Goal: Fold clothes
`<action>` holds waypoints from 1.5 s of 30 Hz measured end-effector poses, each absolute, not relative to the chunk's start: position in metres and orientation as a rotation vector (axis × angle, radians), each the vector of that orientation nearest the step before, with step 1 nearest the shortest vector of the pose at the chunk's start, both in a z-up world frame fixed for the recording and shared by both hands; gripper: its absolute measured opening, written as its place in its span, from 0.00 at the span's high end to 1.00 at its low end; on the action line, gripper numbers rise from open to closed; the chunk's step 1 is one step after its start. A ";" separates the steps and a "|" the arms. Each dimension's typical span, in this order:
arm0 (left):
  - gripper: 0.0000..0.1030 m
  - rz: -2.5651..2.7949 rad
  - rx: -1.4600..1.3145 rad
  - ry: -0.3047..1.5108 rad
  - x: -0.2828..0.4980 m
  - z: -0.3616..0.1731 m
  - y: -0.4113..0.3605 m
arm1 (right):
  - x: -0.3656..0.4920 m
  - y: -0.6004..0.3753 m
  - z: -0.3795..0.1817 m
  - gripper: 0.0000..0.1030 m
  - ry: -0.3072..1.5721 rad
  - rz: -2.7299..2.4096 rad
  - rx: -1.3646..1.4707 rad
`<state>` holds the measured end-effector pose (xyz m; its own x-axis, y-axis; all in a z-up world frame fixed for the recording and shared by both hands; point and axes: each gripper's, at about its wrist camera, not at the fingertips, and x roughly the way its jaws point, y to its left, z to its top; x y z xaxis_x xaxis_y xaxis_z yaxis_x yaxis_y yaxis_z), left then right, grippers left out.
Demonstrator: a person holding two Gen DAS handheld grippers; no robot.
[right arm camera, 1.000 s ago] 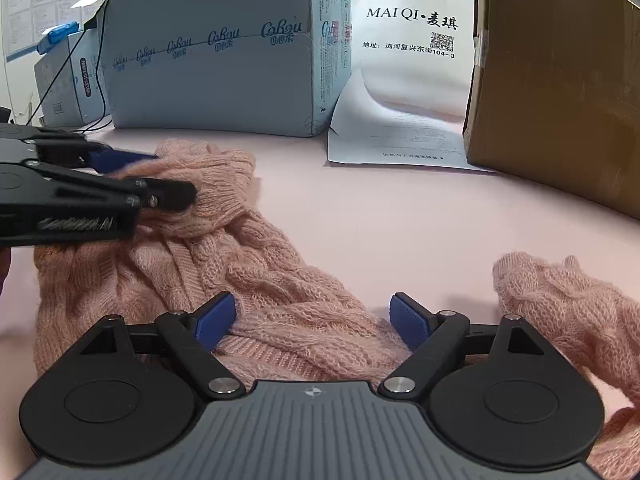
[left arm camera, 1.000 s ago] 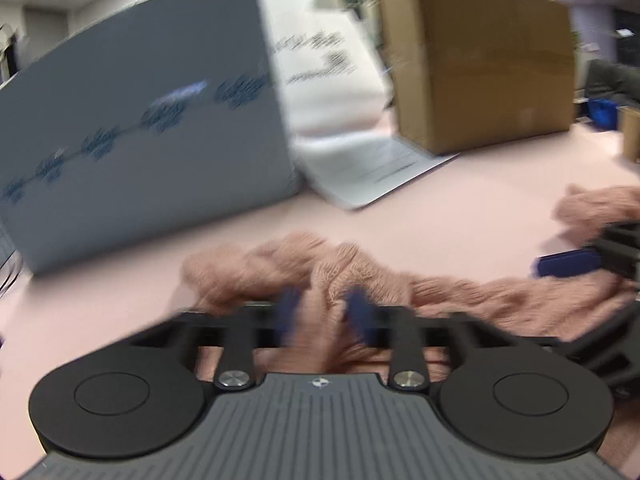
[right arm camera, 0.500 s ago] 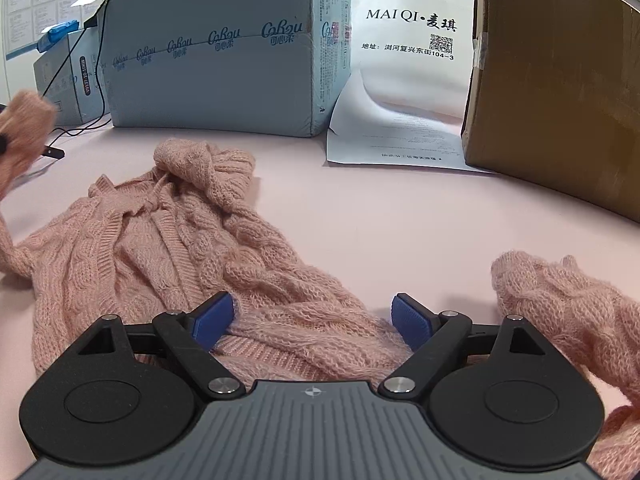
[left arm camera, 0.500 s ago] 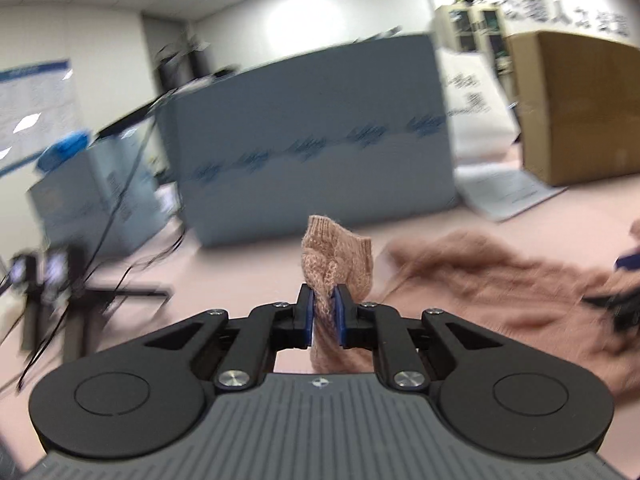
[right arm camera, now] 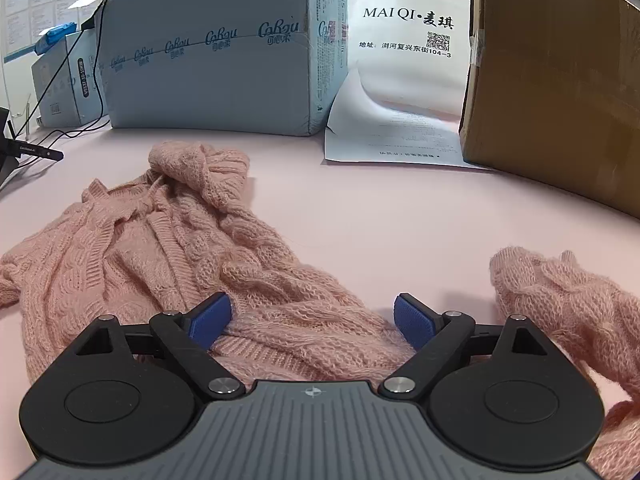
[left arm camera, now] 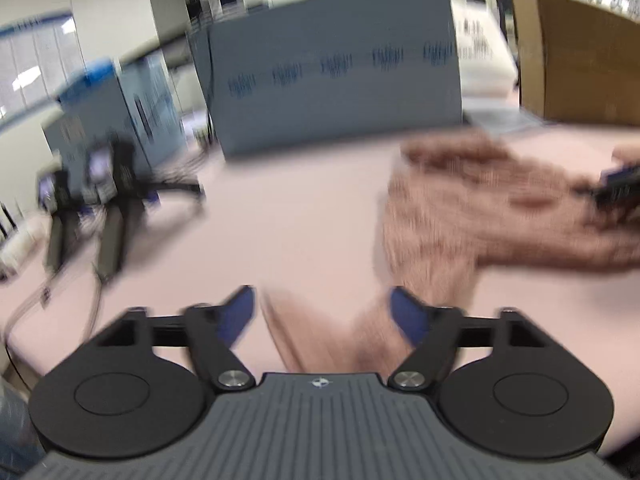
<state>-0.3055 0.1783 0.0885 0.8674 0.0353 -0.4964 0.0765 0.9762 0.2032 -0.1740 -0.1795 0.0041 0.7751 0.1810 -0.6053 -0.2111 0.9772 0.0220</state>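
Left tool [left arm camera: 322, 312]: jaws spread wide, nothing clamped. A blurred strip of the pink knit sweater [left arm camera: 460, 216] is seen lying between the blue pads [left arm camera: 240, 314]; contact with either pad cannot be told through the motion blur.

Right tool [right arm camera: 312, 320]: jaws likewise spread apart, nothing pinched. Sweater fabric is seen between and under its pads, spread over the pink surface [right arm camera: 400, 220] to the left of centre. One sleeve [right arm camera: 560, 292] is noted off to the right, near the right pad.

Beyond the sweater, bare surface is observed. At the far edge a blue-grey carton [right arm camera: 216, 52] stands on the left, a white printed sheet [right arm camera: 400, 80] leans in the middle, and a brown cardboard box [right arm camera: 560, 80] stands on the right. Black cables [right arm camera: 60, 128] are seen at far left.
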 end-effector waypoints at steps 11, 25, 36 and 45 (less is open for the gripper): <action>0.16 -0.224 0.363 0.543 -0.199 0.115 0.116 | -0.174 -0.180 0.004 0.09 0.654 0.209 -0.045; 0.34 -0.234 0.133 0.841 -0.088 0.029 0.104 | -0.177 -0.181 0.005 0.06 0.657 0.219 -0.071; 0.80 -0.094 0.364 0.706 -0.107 0.025 0.078 | -0.188 -0.176 0.011 0.05 0.596 0.260 -0.098; 0.78 0.097 0.314 0.722 -0.097 0.022 0.131 | -0.205 -0.158 0.014 0.00 0.536 0.358 -0.190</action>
<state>-0.0972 0.1313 0.0222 0.7481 0.1946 -0.6344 0.0203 0.9489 0.3149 -0.2049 -0.1582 0.0140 0.7998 0.2829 -0.5294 -0.3811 0.9207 -0.0836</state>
